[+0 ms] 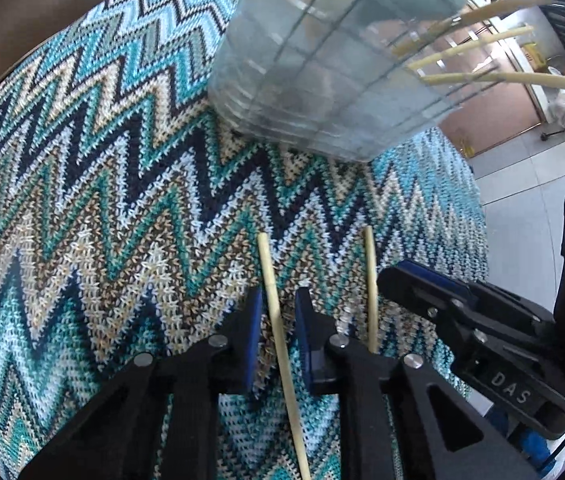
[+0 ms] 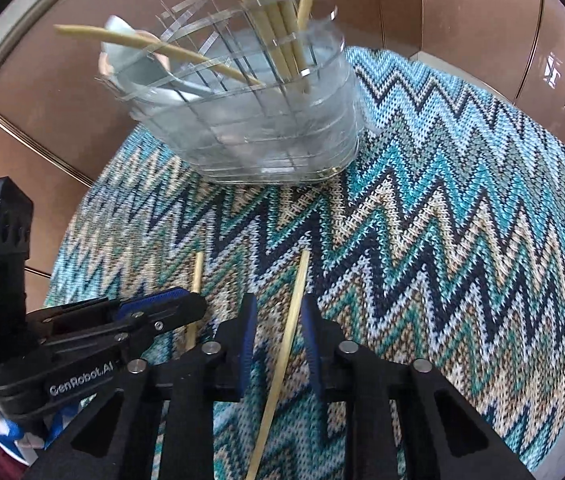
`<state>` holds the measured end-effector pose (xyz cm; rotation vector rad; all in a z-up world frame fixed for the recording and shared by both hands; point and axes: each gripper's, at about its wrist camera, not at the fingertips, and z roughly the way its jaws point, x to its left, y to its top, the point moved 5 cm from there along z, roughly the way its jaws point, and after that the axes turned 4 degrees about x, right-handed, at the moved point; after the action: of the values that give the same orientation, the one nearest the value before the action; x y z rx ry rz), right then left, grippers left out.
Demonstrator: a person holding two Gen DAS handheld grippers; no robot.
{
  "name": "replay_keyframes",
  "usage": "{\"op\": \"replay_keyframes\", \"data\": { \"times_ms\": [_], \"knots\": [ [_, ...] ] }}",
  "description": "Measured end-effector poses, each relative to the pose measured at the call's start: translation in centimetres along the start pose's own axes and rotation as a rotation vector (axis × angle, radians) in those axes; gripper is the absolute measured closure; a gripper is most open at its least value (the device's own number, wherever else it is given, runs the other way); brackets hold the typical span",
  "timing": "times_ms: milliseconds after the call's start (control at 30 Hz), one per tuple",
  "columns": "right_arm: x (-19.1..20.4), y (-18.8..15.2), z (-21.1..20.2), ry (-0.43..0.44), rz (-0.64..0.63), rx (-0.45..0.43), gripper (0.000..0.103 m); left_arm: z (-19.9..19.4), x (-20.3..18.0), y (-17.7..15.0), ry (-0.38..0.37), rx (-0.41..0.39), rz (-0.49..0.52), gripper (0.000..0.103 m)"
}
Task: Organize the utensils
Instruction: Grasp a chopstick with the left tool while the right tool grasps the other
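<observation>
on zigzag-knit teal, navy and beige cloth (image 1: pixel 102 184): two pale bamboo chopsticks lie near parallel. left gripper (image 1: pixel 278 340) straddles one chopstick (image 1: pixel 278 320), blue pads narrowed round it with slight gaps, not clamped. right gripper (image 2: pixel 276 340) likewise over other chopstick (image 2: pixel 288 336). likely simultaneous pickup. clear slatted acrylic holder (image 2: pixel 266 136) beyond holds several chopsticks upright, one leaning, plus pale spoon (image 2: pixel 130 56).

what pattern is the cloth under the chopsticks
Zigzag chevron knit in teal, navy, beige and white; clearest in the right wrist view.
</observation>
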<state>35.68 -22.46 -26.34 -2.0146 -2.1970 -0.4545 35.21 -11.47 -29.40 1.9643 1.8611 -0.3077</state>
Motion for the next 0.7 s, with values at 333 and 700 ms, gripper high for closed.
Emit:
{"op": "replay_keyframes", "data": {
  "times_ms": [333, 700],
  "knots": [
    [-0.7, 0.7, 3.1, -0.003, 0.007, 0.039, 0.095, 1.0, -0.8, 1.1, 0.061, 0.0, -0.003, 0.097],
    [-1.6, -2.6, -6.7, 0.086, -0.017, -0.182, 0.097, -4.1, -2.2, -1.1, -0.01, -0.166, 0.021, 0.098]
  ]
}}
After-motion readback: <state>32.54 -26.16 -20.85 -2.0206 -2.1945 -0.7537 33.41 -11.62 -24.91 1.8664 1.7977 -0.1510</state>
